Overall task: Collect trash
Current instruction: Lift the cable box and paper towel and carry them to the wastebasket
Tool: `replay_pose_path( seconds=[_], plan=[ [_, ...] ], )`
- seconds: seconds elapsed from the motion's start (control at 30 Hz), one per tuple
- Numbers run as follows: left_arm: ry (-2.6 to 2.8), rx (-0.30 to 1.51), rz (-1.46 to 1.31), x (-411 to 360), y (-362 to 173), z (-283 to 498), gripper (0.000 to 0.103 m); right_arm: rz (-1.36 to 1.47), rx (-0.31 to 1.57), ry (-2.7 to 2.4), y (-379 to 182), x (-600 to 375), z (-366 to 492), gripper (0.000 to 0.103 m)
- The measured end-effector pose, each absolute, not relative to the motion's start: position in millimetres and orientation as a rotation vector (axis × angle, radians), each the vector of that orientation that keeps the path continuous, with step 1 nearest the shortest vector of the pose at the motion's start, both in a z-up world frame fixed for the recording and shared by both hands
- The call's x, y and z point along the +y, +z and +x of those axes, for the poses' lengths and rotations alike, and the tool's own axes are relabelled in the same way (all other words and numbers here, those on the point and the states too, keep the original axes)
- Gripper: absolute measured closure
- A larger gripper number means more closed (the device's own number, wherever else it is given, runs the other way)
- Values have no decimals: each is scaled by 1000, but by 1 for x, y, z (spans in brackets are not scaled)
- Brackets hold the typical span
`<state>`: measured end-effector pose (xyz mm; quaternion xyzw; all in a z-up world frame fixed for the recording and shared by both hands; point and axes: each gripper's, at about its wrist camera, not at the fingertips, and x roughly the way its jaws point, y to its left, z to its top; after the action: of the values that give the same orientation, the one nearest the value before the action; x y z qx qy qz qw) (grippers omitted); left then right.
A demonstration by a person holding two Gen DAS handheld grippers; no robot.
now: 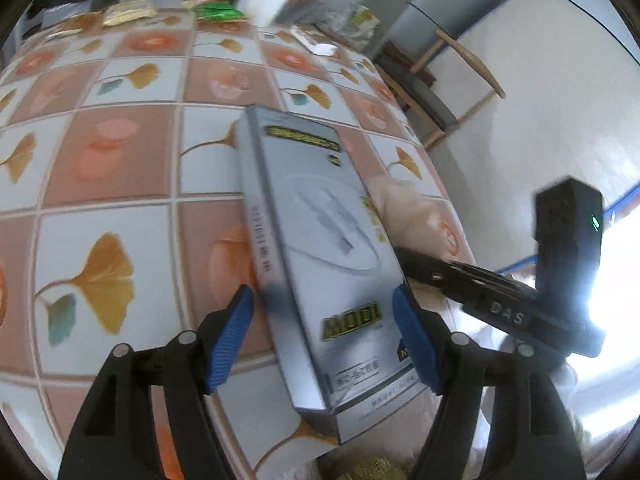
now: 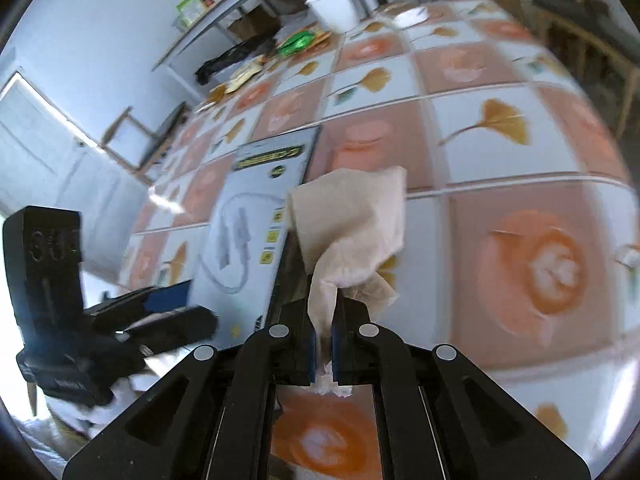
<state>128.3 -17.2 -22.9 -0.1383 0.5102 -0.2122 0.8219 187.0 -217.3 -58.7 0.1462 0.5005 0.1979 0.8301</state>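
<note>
Left gripper (image 1: 324, 332) jaws wide, holding a flat box (image 1: 320, 248), right gripper (image 2: 324, 336) jaws clamped on a crumpled tissue (image 2: 352, 220)

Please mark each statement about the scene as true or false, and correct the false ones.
1. The left hand-held gripper has a grey flat box between its blue pads. True.
2. The right hand-held gripper is empty. False: it is shut on a beige paper napkin.
3. A white paper cup stands at the far end of the table. True.
4. The green wrapper lies inside the cup. False: it lies on the table beside the cup.
5. The tablecloth is plain white. False: it shows leaf and coffee squares.
</note>
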Motion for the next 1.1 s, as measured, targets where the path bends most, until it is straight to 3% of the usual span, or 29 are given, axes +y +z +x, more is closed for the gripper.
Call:
replay_pose_path(
  seconds=[0.17,0.37,0.9,1.0,1.1],
  plan=[
    [-411,1045,-270,-27,-12,135,29,319,1006,265,-51,-246,187,98],
    [-334,1022,-96,-66,-10,146,16,341,996,186,-53,-268,184,95],
    [-231,1011,9,-91,-34,159,7,307,1013,154,-63,-276,169,93],
    [-235,1007,20,-90,-35,158,7,307,1013,159,-63,-276,169,90],
    [-247,1016,23,-87,-34,158,7,314,1010,166,-61,-275,168,80]
  ],
)
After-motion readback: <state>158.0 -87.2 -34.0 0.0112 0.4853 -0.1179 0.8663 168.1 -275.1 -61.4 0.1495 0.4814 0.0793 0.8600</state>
